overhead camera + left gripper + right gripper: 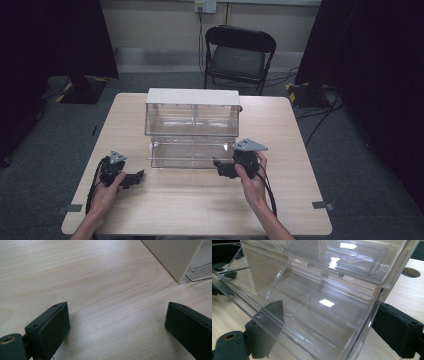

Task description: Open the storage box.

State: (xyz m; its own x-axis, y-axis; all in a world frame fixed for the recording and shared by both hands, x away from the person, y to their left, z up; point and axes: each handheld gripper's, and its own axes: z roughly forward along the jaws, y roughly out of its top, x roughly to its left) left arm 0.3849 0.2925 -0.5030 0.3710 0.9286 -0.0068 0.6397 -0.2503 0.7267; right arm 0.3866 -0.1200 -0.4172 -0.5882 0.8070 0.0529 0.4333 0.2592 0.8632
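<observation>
Clear acrylic drawer unit [192,129] mid-table; we put right gripper [324,322] jaws wide astride lower drawer [312,312] corner, prob. to pull. Left gripper [117,322] released, idle on table [75,277].

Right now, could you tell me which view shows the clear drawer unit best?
The high view: the whole clear drawer unit shows on the table, lower drawer out. The right gripper view shows that open drawer up close; the left gripper view catches one white corner.

- Table [200,200]: pale wood grain.
- Drawer box [192,132]: clear plastic, white top.
- Both grippers [131,178] [222,167]: black, grey plates.
- Chair [239,52]: black.
- Floor [365,175]: grey.
</observation>
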